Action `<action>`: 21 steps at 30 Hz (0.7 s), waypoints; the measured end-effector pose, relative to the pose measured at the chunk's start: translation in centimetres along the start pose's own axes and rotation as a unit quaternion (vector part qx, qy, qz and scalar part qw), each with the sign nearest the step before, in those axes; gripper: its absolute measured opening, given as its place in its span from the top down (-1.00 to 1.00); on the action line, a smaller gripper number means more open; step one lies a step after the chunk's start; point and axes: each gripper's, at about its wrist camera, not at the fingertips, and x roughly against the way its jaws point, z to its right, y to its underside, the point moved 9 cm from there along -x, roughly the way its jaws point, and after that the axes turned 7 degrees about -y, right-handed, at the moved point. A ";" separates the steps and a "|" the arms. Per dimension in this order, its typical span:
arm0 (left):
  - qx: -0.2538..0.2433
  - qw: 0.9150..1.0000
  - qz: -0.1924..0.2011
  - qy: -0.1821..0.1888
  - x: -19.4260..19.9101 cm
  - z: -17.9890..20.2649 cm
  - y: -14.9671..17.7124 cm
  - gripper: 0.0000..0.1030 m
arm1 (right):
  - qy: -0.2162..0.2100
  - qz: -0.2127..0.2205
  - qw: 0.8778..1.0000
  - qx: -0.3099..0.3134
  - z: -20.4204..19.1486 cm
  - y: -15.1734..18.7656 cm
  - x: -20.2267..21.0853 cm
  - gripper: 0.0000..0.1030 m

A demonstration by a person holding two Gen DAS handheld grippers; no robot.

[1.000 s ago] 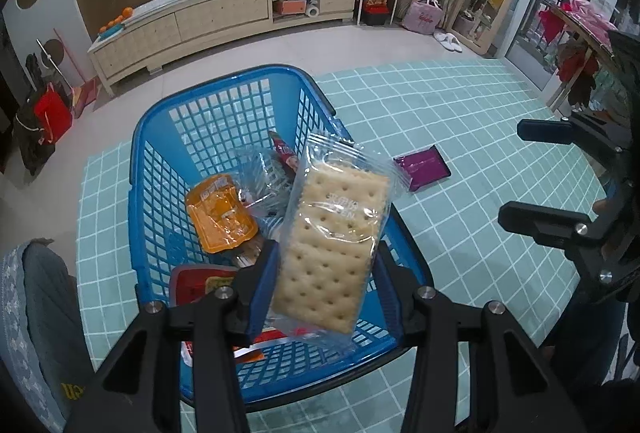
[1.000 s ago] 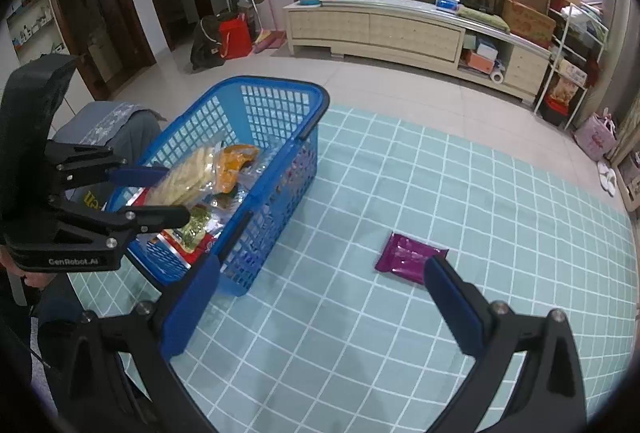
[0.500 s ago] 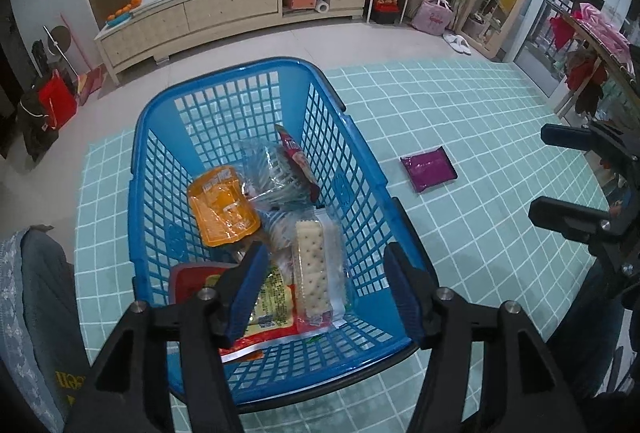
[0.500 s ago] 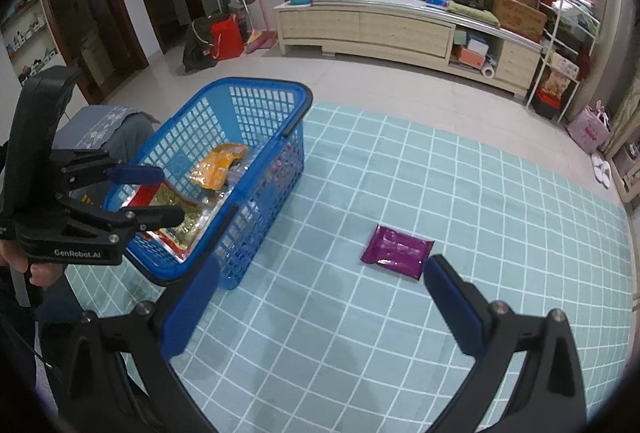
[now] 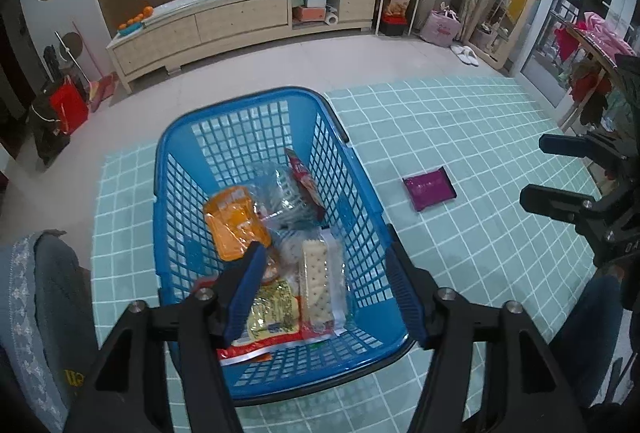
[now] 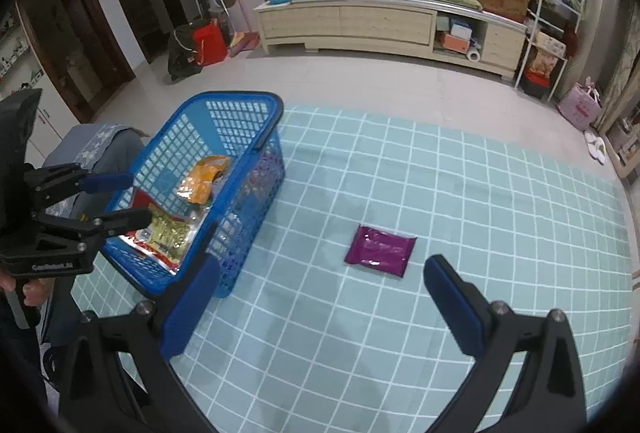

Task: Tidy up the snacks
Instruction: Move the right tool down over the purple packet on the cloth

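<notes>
Left wrist view: snacks sit in the blue basket [image 5: 280, 105], one purple packet [image 5: 429, 188] lies outside on the mat.

The cracker pack [image 5: 318, 283] lies in the basket's near end beside the orange pouch [image 5: 236, 223]. The purple packet rests flat on the teal grid mat [image 6: 440, 185], well apart from the basket's right wall, bare mat all around it. The left gripper [image 5: 324, 297] hangs wide and empty above the basket's near rim; the right gripper [image 6: 320, 297] is spread wide, empty, over the mat near the packet.

glossy plastic basket [image 5: 168, 193] (lattice walls), shiny purple packet [image 6: 380, 251]
</notes>
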 end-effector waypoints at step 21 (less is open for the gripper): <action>0.101 0.990 -0.089 -0.050 -5.7 -4.7 -2.6 -1.00 | -0.011 -0.124 0.980 -0.154 6.8 0.2 -8.9 -1.00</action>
